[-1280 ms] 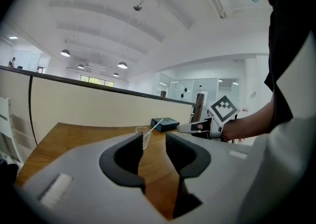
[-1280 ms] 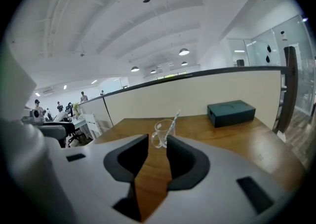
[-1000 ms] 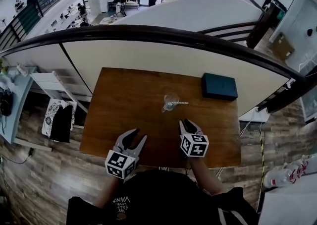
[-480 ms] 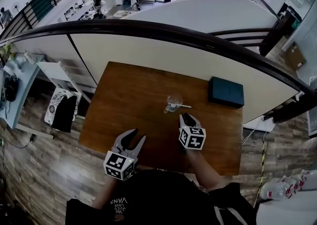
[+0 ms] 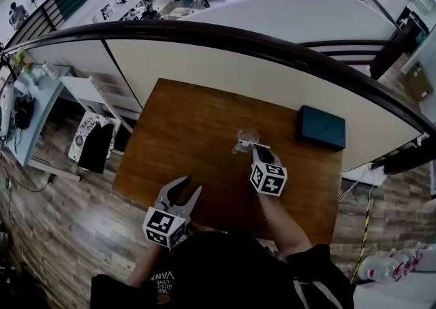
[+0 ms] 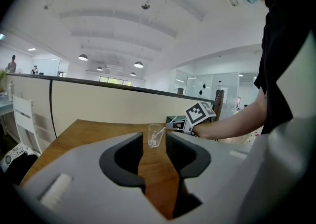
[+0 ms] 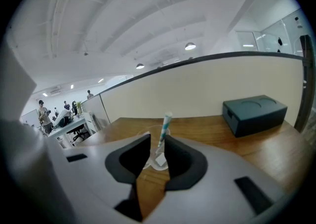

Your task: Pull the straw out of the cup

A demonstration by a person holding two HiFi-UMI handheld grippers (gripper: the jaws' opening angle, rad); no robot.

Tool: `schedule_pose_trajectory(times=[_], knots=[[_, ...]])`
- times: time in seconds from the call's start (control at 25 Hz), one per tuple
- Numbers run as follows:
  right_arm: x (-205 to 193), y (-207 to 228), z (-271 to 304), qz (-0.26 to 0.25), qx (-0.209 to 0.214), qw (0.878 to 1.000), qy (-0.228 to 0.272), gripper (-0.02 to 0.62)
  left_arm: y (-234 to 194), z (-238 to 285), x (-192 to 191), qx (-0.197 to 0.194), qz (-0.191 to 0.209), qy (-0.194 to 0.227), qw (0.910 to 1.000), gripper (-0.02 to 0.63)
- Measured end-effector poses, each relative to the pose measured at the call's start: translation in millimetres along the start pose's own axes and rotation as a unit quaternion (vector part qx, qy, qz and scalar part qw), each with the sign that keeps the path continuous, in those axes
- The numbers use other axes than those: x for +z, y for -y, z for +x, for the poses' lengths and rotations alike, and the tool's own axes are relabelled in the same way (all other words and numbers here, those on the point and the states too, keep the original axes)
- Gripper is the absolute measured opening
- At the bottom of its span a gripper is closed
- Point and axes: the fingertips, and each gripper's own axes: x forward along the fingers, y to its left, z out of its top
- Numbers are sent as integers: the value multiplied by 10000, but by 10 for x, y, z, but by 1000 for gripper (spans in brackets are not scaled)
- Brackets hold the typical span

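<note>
A clear plastic cup (image 5: 246,139) stands on the wooden table (image 5: 184,124), with a white and teal straw (image 5: 262,145) leaning out of it toward my right gripper (image 5: 263,156). In the right gripper view the straw (image 7: 164,128) rises in the gap at the jaw tips. The jaws of the right gripper (image 7: 157,145) stand open and wider than the straw, and they hide much of the cup (image 7: 157,161). My left gripper (image 5: 182,190) hovers open near the table's front edge. Its own view of the left gripper (image 6: 154,143) shows nothing between the jaws and the cup (image 6: 155,135) well ahead.
A dark teal box (image 5: 320,128) lies at the table's far right corner, to the right of the cup. A curved partition with a dark rail (image 5: 225,42) runs behind the table. A white chair (image 5: 92,107) stands off the table's left side.
My right gripper has moved forward to the cup, so that its jaw tips now flank the straw. The left gripper has stayed where it was.
</note>
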Motion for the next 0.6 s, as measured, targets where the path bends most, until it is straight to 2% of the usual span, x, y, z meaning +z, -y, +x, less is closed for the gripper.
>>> schedule_pose_trajectory(times=[0.2, 0.28, 0.36, 0.6], knots=[[49, 65, 59, 107, -142, 9998, 71, 97, 6, 4, 17, -34, 54, -37, 10000, 137], [79, 80, 55, 83, -206, 9997, 120, 50, 0, -7, 22, -49, 79, -48, 9999, 137], [116, 78, 41, 53, -229, 9996, 185, 36, -14, -17, 30, -57, 94, -51, 9999, 137], [214, 26, -74, 54, -235, 9991, 343, 34, -54, -42, 55, -151, 91, -7, 9998, 137]])
